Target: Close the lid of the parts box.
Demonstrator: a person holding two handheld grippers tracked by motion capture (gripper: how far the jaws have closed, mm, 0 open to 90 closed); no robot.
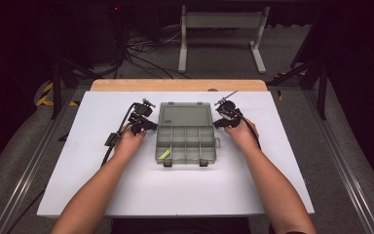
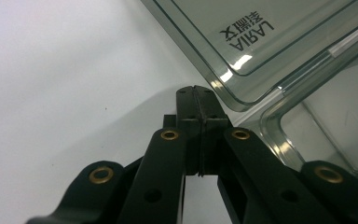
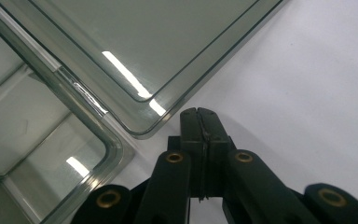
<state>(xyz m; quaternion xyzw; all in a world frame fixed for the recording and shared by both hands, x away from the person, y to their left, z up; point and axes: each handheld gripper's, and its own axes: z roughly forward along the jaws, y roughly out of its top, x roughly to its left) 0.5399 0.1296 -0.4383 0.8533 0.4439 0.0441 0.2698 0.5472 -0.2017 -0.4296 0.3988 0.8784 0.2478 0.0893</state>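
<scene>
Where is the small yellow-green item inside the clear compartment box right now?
In the high view, the small yellow-green item lies in the front-left compartment of the clear grey plastic compartment box, at the near corner on the left hand-held gripper side.

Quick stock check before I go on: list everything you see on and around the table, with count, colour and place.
compartment box: one, clear grey plastic, open at the middle of the board, lid laid back flat on the far side
small item: one, yellow-green, in the near left compartment; too small to identify
board: one, white, covering the table
table: one, wooden edge showing at the far side
frame: one, white metal, on the floor beyond the table
cables: several, black, on the floor beyond the table
left gripper: one, black, jaws shut, beside the lid's left corner
right gripper: one, black, jaws shut, beside the lid's right corner
</scene>
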